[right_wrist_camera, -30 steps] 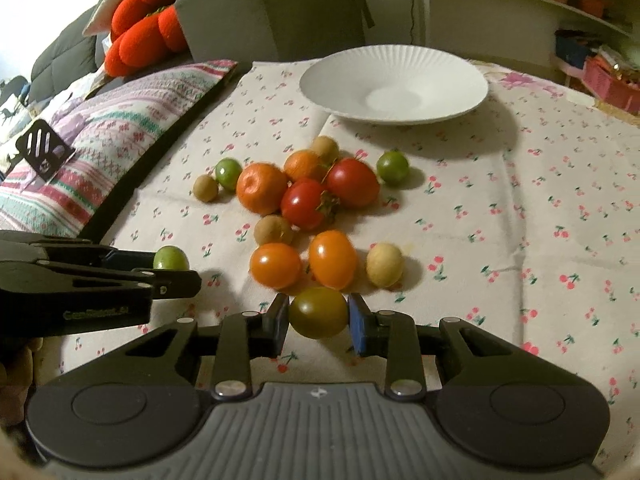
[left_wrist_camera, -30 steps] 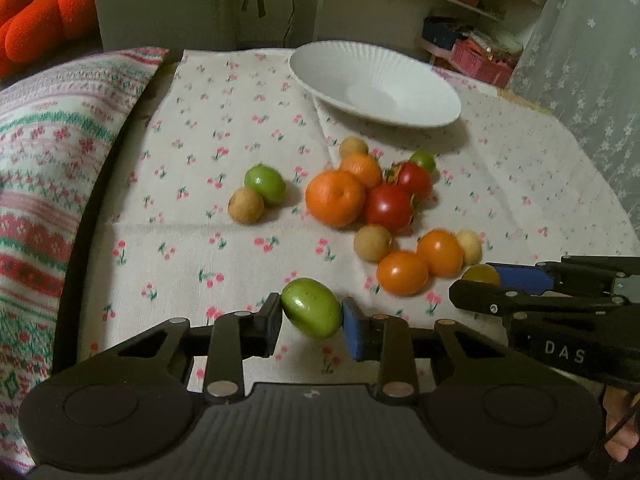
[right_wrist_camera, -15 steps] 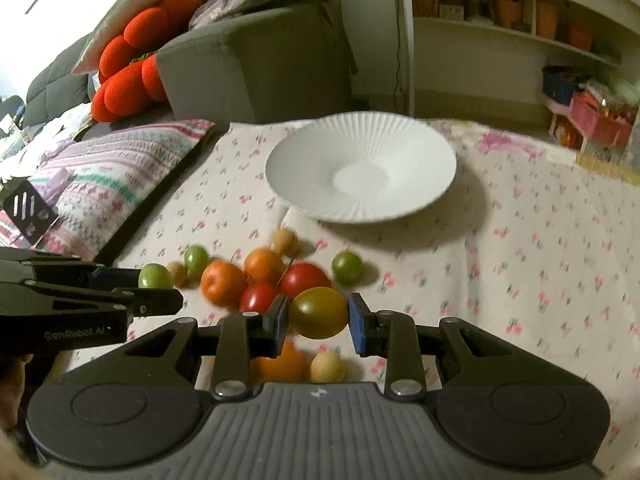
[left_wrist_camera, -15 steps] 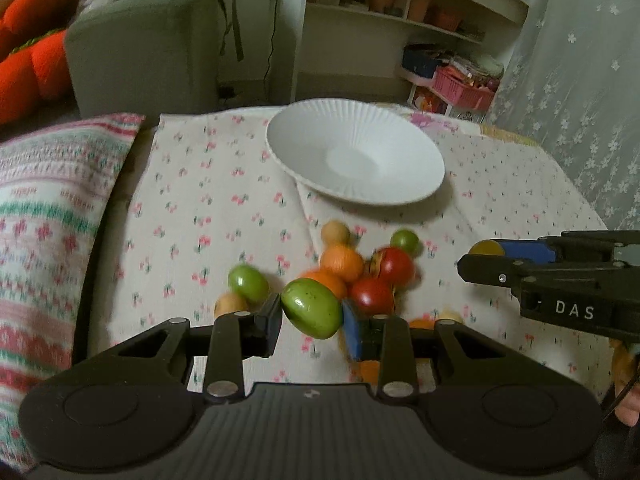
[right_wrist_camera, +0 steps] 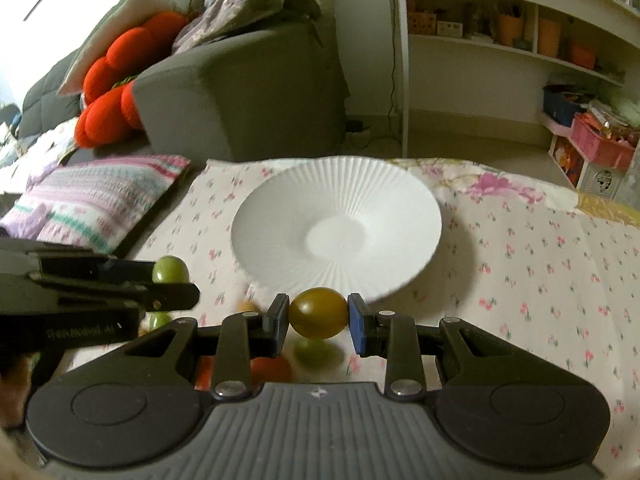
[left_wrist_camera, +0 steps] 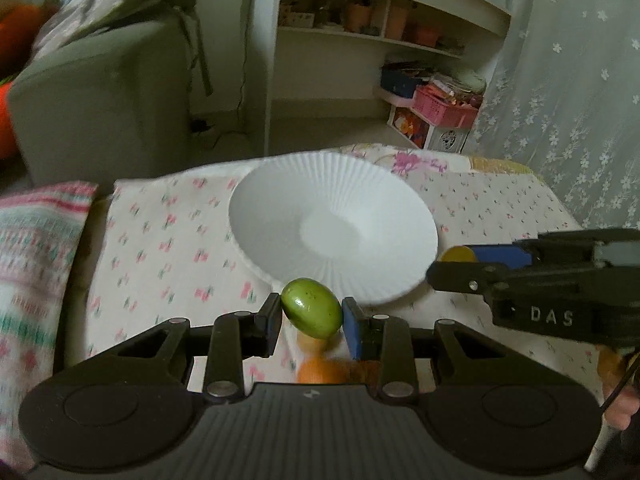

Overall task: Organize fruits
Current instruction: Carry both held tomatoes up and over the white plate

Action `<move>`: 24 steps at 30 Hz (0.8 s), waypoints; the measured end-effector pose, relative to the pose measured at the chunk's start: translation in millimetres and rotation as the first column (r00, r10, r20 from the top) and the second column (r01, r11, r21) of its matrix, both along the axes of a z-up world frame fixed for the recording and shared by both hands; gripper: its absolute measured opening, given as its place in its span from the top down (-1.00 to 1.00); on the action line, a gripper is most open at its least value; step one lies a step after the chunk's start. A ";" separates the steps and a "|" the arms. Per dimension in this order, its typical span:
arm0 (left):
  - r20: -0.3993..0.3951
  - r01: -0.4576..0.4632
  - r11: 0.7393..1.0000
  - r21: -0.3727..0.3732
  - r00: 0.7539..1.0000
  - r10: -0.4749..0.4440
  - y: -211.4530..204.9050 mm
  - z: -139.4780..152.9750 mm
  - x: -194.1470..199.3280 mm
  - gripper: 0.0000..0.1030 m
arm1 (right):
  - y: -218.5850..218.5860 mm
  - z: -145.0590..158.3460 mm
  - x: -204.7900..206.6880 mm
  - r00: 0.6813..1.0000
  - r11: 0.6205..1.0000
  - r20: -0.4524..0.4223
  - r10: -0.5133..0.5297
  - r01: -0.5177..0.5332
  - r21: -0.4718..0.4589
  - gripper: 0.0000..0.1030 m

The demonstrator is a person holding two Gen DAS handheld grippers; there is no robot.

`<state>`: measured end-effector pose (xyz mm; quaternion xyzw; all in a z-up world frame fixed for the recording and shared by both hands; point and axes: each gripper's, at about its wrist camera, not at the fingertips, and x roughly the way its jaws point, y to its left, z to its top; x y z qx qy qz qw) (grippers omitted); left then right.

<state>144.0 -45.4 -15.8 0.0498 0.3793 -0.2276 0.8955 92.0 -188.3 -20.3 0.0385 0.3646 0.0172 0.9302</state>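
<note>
Your left claw [left_wrist_camera: 312,314] holds the green fruit [left_wrist_camera: 312,314], your right claw [right_wrist_camera: 318,319] the olive fruit [right_wrist_camera: 318,319], with the white plate [right_wrist_camera: 280,208] just ahead. Both fruits look smooth and slippery; grip their 2 sides gently.

Dim, greenish indoor light is seen; the floral tablecloth [left_wrist_camera: 168,240] is smeared by motion blur, and straight lines are bowed at fisheye edges.
</note>
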 end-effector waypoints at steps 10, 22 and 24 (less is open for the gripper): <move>0.018 0.051 0.997 0.052 0.998 -0.052 -31.1 -18.4 39.7 0.38 | -21.3 -21.5 47.3 0.998 0.999 -0.064 -0.028 0.031 0.043 0.45; -0.007 0.117 0.990 0.085 0.993 -0.117 -42.9 -40.0 65.5 0.37 | -30.7 -40.3 81.8 0.994 0.998 -0.106 -0.010 0.016 0.062 0.45; 0.001 0.134 0.986 0.099 0.991 -0.135 -45.9 -42.3 63.7 0.37 | -30.4 -43.9 85.1 0.994 0.998 -0.111 0.001 0.006 0.065 0.45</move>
